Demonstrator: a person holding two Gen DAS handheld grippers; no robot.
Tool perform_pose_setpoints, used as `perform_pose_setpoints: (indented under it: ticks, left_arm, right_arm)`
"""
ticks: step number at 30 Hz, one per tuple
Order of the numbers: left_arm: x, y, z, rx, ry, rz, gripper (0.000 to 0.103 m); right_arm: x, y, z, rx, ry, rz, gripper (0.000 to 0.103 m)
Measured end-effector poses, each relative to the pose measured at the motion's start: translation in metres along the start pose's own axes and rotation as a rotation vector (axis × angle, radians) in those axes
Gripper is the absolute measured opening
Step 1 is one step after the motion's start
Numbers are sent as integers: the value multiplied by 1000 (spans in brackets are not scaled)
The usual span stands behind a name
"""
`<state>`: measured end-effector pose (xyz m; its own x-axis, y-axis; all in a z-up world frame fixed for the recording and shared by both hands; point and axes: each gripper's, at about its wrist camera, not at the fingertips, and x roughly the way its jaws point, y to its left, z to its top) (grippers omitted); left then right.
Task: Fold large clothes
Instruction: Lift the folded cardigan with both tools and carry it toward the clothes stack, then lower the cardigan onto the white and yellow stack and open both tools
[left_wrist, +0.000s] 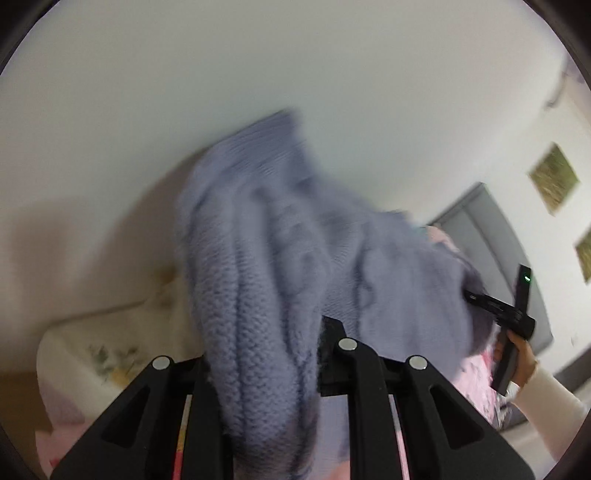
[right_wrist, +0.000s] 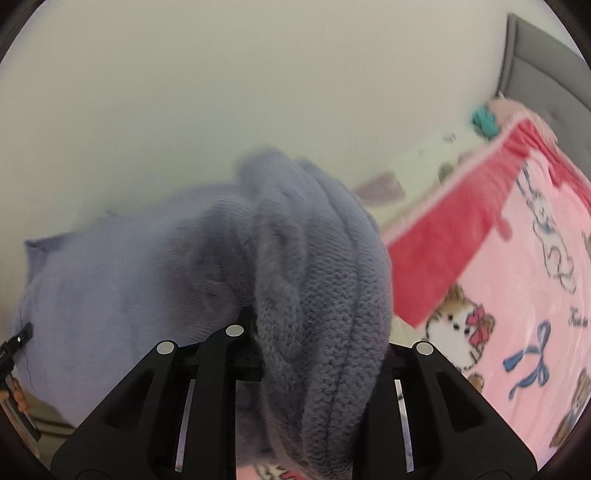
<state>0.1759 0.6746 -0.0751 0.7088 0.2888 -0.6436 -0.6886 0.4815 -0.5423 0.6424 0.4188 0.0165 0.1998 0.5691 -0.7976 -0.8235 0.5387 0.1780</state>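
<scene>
From my left wrist camera, my left gripper (left_wrist: 266, 354) is pinched on a thick bunched fold of the lavender knit sweater (left_wrist: 280, 236), which fills the gap between the two black fingers and rises up and ahead of them, blurred at its far edge. Off to the right of these fingers, the sweater stretches across to my right gripper (left_wrist: 471, 297), which bites into its far corner; my right hand (left_wrist: 519, 360) in a white sleeve (left_wrist: 546, 398) grips the handle there. Below and to the left of the fingers lies a cream sheet with a faint flower print (left_wrist: 107, 354), and pink blanket shows under the sweater on the right. From my right wrist camera, my right gripper (right_wrist: 317, 354) is likewise clamped on a rolled wad of the sweater (right_wrist: 321, 295), the knit bulging up between and over the fingers. To the left the cloth spreads out flatter toward my left gripper (right_wrist: 22, 334), seen only at the frame's edge. To the right of the fingers lies the pink cartoon blanket (right_wrist: 517, 280) with its red border.
</scene>
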Motion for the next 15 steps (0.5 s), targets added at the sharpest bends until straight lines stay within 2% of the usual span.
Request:
perform_pose_setpoints:
  ticks: [4,7,8,10,11,13,15]
  left_arm:
    - [30,5,-24,18,64,57,20]
    - [48,24,-31,-103,106,40,31]
    - [49,27,-26,-122,108,38,34]
    - [39,14,-26,-69,64,36,34]
    - [24,3,-25,2,10,44,34]
    - [-2,-11,-20,107,-44,61,40]
    - [-26,-27,-18,183,-104,108,68]
  right_arm:
    - [38,10,-3,-57,61,-52,23]
    - [53,15,-3,-46,60,-77,32]
    - [49,23,-5,-34,45,-83,39]
    - [39,25,-5,-33,16,-84,48]
    - [28,25,-4,-45,-6,-81,54]
    - [6,21,-1,-62,-55,-80,60]
    - [-33,20,0,-92,-175,-110,80]
